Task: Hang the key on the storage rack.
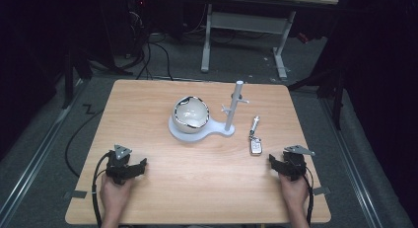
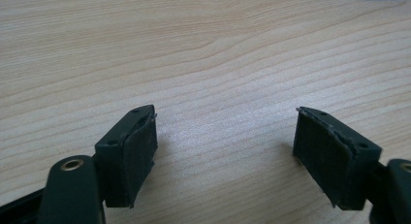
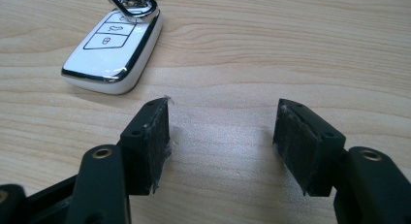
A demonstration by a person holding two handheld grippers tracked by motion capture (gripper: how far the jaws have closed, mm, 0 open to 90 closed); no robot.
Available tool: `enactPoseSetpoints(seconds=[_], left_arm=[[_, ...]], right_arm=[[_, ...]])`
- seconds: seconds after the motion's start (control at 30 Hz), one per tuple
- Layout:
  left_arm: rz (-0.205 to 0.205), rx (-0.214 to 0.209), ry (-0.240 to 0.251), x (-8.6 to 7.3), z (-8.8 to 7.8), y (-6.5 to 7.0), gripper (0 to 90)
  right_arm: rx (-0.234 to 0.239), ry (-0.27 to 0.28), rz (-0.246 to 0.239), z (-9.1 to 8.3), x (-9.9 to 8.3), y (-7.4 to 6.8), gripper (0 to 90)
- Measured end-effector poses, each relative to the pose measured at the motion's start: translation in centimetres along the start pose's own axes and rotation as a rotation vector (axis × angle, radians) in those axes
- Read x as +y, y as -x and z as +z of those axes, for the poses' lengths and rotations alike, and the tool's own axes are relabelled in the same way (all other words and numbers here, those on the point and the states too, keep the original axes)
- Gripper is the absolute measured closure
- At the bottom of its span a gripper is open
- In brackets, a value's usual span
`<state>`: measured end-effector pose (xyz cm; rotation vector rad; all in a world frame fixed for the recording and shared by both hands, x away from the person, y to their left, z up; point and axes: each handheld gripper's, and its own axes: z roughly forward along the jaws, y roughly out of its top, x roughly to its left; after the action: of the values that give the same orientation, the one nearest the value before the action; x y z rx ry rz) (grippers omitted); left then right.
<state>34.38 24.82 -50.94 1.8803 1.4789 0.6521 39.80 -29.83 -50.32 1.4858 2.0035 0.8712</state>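
Note:
A white car key fob [image 1: 255,147] with a metal ring and clip lies on the wooden table [image 1: 157,104], right of centre. In the right gripper view the fob [image 3: 114,52] sits just ahead and left of the jaws. My right gripper [image 1: 282,162] rests near the front right corner, open, with bare wood between its pads [image 3: 224,136]. My left gripper [image 1: 134,168] rests near the front left, open and empty [image 2: 225,136]. A white bowl with a silver rim [image 1: 191,114] sits on a white stand [image 1: 217,133] whose upright post [image 1: 234,105] carries small pegs.
Hands hold both grippers at the table's front edge. Beyond the table's far edge are a dark floor, cables [image 1: 148,55] and the white legs of another desk [image 1: 244,28]. Bare wood stretches between the two grippers.

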Motion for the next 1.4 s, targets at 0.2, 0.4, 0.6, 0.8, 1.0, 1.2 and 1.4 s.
enactPoseSetpoints(seconds=[0.2,0.4,0.6,0.8,1.0,1.2,1.4], left_arm=[[0.000,0.000,0.000,0.0,0.0,0.0,24.2],[0.000,0.001,0.000,0.0,0.0,0.0,24.2],[-0.001,0.000,0.000,0.0,0.0,0.0,24.2],[-0.001,0.000,0.000,0.0,0.0,0.0,24.2],[-0.001,0.000,0.000,0.0,0.0,0.0,24.2],[-0.001,0.000,0.000,0.0,0.0,0.0,24.2],[-0.001,0.000,0.000,0.0,0.0,0.0,24.2]], right_arm=[[0.000,0.000,0.001,0.0,0.0,0.0,38.1],[-0.001,0.002,-0.004,-0.1,-0.1,-0.1,38.2],[0.005,0.001,-0.006,-0.2,-0.2,-0.1,38.2],[0.002,0.001,-0.004,-0.2,-0.2,-0.1,38.6],[0.000,0.000,0.005,-0.4,-0.2,-0.1,43.2],[0.011,0.036,0.017,-1.1,-0.3,-0.4,42.9],[0.039,0.069,0.032,-1.6,0.1,-0.6,40.8]])
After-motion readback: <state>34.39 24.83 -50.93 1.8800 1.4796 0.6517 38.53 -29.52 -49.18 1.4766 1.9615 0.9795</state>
